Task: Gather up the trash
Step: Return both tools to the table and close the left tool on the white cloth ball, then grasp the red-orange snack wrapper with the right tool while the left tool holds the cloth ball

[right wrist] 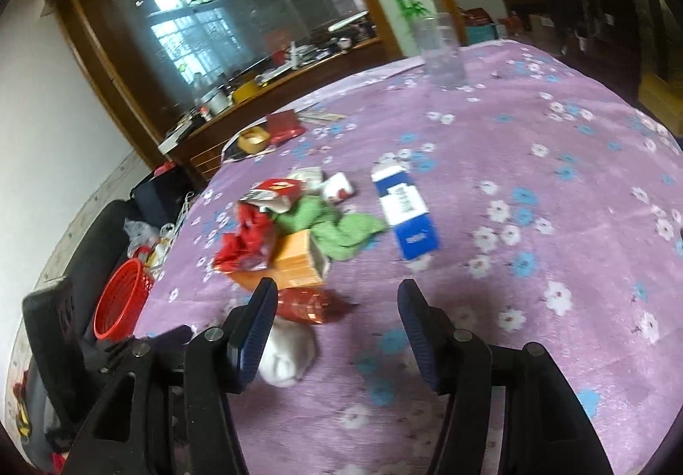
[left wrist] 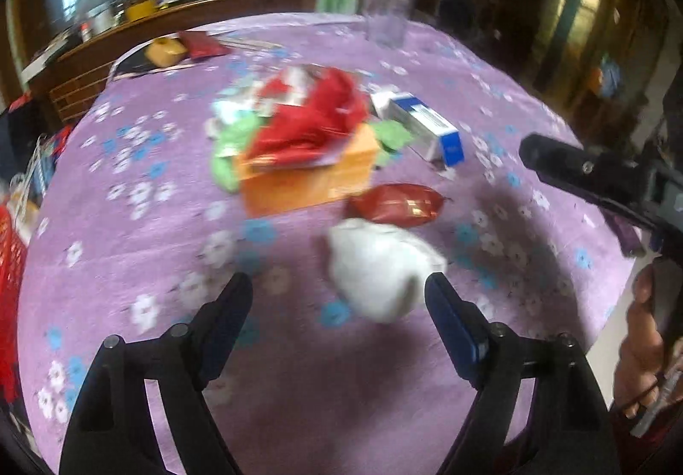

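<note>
A: Both grippers hang over the table with jaws apart, nothing between the pads. Left gripper (left wrist: pixel 339 289) is spread wide; a crumpled white wad (left wrist: pixel 377 268) lies on the cloth just ahead of it, close by the right-side finger (left wrist: pixel 452 321), whether touching I cannot tell. Frame is blurred.

B: And the right gripper (right wrist: pixel 337 298)?

A: Released too, empty. From its own camera the white wad (right wrist: pixel 288 355) sits low and left, partly behind the left-side finger (right wrist: pixel 252 336). Purple flowered tablecloth (right wrist: pixel 533 159) shows through the gap.

B: Where is the trash?

A: Heaped mid-table. An orange box (left wrist: pixel 305 180) lies with red crinkled wrapping (left wrist: pixel 316 120) on top and green scraps (left wrist: pixel 230 142) around and under it. A shiny dark-red packet (left wrist: pixel 395 204) lies just in front of the box, between it and the white wad. A blue-and-white carton (left wrist: pixel 429 127) lies flat just right of the heap.

B: Anything further off?

A: A clear glass (left wrist: pixel 388 14) stands upright near the far edge. At the far left corner a yellow box (left wrist: pixel 164 50) sits beside a dark-red flat packet (left wrist: pixel 202 44). A red basket (right wrist: pixel 121 298) sits below the table's left edge, off the cloth.

B: Person?

A: In the left camera a hand (left wrist: pixel 644 342) shows at the right edge gripping a handle, with the other gripper's black body reaching in above it.
</note>
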`<state>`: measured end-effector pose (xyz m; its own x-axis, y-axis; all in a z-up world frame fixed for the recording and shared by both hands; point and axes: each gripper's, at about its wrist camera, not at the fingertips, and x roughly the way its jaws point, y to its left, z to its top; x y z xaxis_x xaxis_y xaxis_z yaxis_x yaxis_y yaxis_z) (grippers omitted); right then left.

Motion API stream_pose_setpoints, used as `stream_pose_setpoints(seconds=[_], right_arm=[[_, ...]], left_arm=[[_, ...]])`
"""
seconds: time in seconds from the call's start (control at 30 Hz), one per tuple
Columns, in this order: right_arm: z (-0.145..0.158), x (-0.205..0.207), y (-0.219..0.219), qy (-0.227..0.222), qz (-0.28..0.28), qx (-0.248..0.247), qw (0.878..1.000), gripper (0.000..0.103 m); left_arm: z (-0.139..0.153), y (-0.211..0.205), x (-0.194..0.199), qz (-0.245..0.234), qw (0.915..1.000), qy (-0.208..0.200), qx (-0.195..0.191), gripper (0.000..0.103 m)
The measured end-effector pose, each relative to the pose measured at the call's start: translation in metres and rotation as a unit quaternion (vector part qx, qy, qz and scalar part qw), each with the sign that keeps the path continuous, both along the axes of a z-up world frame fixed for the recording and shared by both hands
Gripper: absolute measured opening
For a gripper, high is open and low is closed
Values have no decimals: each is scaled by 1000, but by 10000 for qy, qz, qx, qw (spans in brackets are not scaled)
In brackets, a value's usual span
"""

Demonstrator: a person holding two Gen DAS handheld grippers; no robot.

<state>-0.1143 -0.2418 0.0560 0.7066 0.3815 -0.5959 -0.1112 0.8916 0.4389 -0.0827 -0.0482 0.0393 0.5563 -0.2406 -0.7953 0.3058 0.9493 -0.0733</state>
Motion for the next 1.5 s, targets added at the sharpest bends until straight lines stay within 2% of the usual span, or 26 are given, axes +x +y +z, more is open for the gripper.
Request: stream_pose_setpoints(seconds=[0.13,0.27,0.3,0.33,0.4,0.43,0.53,0.67,0.87,0.93,1.07,1.13,1.2,1.3,1.5], right_arm=[[-5,-2,-10,38,-98,33,9999,67],[-11,-1,-8,89,-66,13,9999,67],[-12,0,-6,109,-48,10,9999,67],[-13,1,-5,128,-27,10,9999,67],[-16,5,-2,177,16,18,9998,67],[-17,8,0,199,39,24,9998,67],[-23,20,10,286,219,20,9993,67],[-33,44,23,438,492,14,9978,67],[-53,77,35,726,661,202,9950,67],[-61,77,45,844,891,348,9918,68],[-65,57,80,986,1754,377,9788,69],[-61,46,91,897,2110,249,9730,69],[-54,36,101,656,2300,-250,9707,70],[-53,33,112,502,2313,-785,9684,72],[-63,41,108,604,2000,-600,9761,70]], left_arm=[[-15,-24,12,-62,9997,32,249,82],[-25,-27,23,-36,9998,10,205,81],[-26,-25,23,-65,9999,3,101,75],[-26,-22,23,-91,10000,-1,29,62],[-26,-16,23,-148,9998,33,-126,44],[-25,-14,22,-155,9997,25,-161,42],[-23,-3,17,-99,9998,-142,-67,41],[-22,22,11,87,9995,-203,-242,41],[-18,69,9,707,9960,-508,-176,41],[-18,79,10,899,9941,-589,-106,41],[-21,93,13,1004,9931,-442,-407,41],[-22,95,13,1003,9929,-419,-489,41],[-21,95,12,1012,9927,-440,-488,41],[-21,93,10,1001,9928,-454,-474,41],[-21,93,9,1019,9928,-431,-458,41]])
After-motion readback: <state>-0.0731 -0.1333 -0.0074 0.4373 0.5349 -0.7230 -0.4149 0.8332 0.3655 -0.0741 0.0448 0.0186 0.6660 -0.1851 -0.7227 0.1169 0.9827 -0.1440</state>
